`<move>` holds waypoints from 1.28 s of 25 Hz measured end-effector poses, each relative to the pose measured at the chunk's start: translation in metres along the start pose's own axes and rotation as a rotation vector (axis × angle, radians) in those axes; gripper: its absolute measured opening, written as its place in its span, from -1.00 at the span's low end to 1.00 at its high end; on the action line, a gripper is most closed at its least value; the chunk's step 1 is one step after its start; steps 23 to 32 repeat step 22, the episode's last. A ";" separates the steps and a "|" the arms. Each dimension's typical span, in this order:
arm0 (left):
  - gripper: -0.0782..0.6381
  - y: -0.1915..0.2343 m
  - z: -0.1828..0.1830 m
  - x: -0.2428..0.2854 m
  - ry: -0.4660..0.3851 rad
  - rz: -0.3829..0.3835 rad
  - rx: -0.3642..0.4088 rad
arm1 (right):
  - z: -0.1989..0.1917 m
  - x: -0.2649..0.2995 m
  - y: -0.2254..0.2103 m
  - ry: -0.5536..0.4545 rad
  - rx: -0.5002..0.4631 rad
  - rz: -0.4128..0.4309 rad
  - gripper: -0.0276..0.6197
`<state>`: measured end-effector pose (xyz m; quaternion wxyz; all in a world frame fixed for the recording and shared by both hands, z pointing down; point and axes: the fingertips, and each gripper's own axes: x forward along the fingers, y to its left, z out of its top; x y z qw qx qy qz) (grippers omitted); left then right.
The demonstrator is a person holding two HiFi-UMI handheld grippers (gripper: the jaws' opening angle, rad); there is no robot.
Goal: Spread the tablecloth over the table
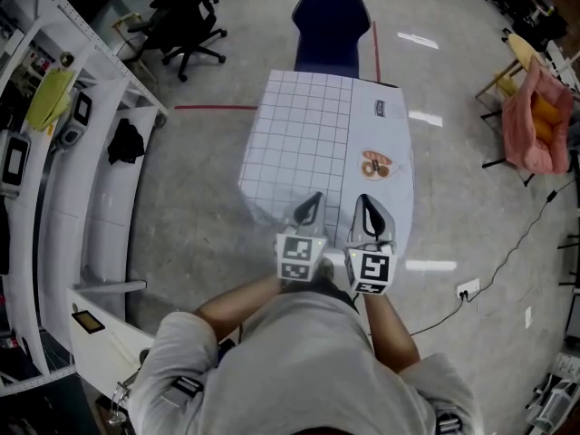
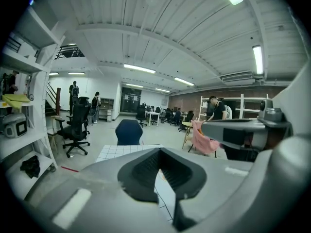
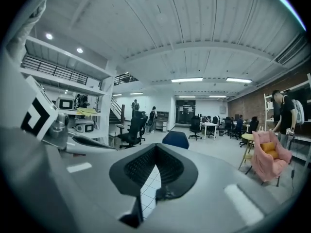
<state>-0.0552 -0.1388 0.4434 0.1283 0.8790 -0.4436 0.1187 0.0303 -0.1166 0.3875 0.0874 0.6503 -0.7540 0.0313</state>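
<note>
A white tablecloth [image 1: 299, 134] with a grid pattern lies over the table and hangs down its left side. Along its right runs a plain white strip with a round orange print [image 1: 376, 164]. At the table's near edge my two grippers are raised side by side, left gripper [image 1: 313, 199] and right gripper [image 1: 364, 202]. Both have their jaws shut, and I see nothing pinched between the pads. In the left gripper view the left gripper [image 2: 163, 191] points along the checked cloth [image 2: 121, 152]. The right gripper [image 3: 150, 191] shows the tablecloth [image 3: 151, 180] through the gap under its pads.
A blue chair [image 1: 331, 25] stands at the table's far end. White shelving [image 1: 91, 179] runs along the left, with a black office chair [image 1: 186, 21] behind it. A chair draped in pink [image 1: 539, 120] is at the right. A cable and socket [image 1: 467, 288] lie on the floor.
</note>
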 end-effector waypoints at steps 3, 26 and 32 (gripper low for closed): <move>-0.73 -0.001 0.009 0.001 -0.018 0.002 0.010 | 0.004 0.002 0.001 0.007 -0.010 -0.001 -0.90; -0.73 -0.011 0.012 -0.003 -0.043 -0.012 0.061 | 0.003 0.000 0.004 0.008 -0.016 -0.005 -0.90; -0.73 -0.011 0.012 -0.003 -0.043 -0.012 0.061 | 0.003 0.000 0.004 0.008 -0.016 -0.005 -0.90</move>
